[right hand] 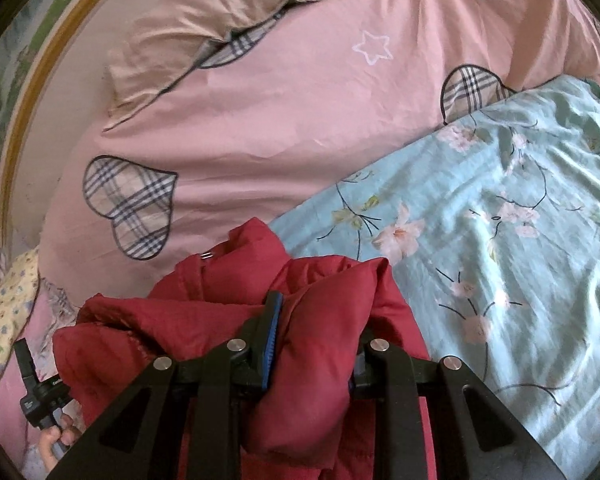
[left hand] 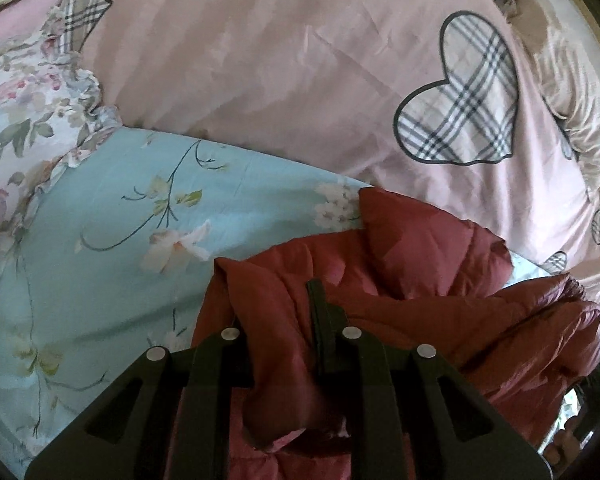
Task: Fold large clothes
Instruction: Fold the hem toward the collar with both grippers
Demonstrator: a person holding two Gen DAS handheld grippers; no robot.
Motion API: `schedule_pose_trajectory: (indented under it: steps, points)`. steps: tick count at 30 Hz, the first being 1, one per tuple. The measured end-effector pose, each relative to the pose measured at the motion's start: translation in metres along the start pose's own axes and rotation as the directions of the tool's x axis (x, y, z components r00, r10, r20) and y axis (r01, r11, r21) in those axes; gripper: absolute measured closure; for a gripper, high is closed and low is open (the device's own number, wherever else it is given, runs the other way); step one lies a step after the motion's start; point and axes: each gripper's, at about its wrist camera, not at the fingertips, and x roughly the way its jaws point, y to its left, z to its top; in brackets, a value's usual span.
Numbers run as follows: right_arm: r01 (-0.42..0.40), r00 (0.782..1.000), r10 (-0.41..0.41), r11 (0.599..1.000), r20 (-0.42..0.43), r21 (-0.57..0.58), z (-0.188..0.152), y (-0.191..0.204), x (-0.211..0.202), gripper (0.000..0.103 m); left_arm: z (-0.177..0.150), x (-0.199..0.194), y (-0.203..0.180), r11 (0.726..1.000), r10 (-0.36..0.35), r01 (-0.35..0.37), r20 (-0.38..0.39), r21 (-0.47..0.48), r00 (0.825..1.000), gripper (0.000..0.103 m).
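Note:
A dark red puffer jacket (left hand: 400,280) lies bunched on a light blue floral sheet (left hand: 120,220). My left gripper (left hand: 280,320) is shut on a thick fold of the jacket; one dark finger (left hand: 320,320) shows, the other is hidden under the cloth. In the right wrist view the jacket (right hand: 204,320) is bunched the same way over the blue sheet (right hand: 500,220). My right gripper (right hand: 316,332) is shut on another fold of the jacket, with its blue-padded finger (right hand: 270,332) against the cloth. The left gripper held by a hand shows at the lower left of the right wrist view (right hand: 36,396).
A pink quilt with plaid hearts (left hand: 340,60) is heaped behind the jacket; it also shows in the right wrist view (right hand: 280,120). A floral ruffled pillow (left hand: 24,120) lies at the left. A beige pillow (right hand: 220,20) and a wooden bed frame edge (right hand: 32,112) are at the far side.

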Motion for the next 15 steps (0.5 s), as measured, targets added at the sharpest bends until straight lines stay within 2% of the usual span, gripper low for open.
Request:
schedule_pose_trajectory:
  steps: [15]
  points:
    - [0.112, 0.993, -0.113, 0.993, -0.033, -0.047, 0.004, -0.006, 0.076, 0.078, 0.011, 0.070, -0.001, 0.999, 0.049, -0.049, -0.026, 0.003, 0.998, 0.083]
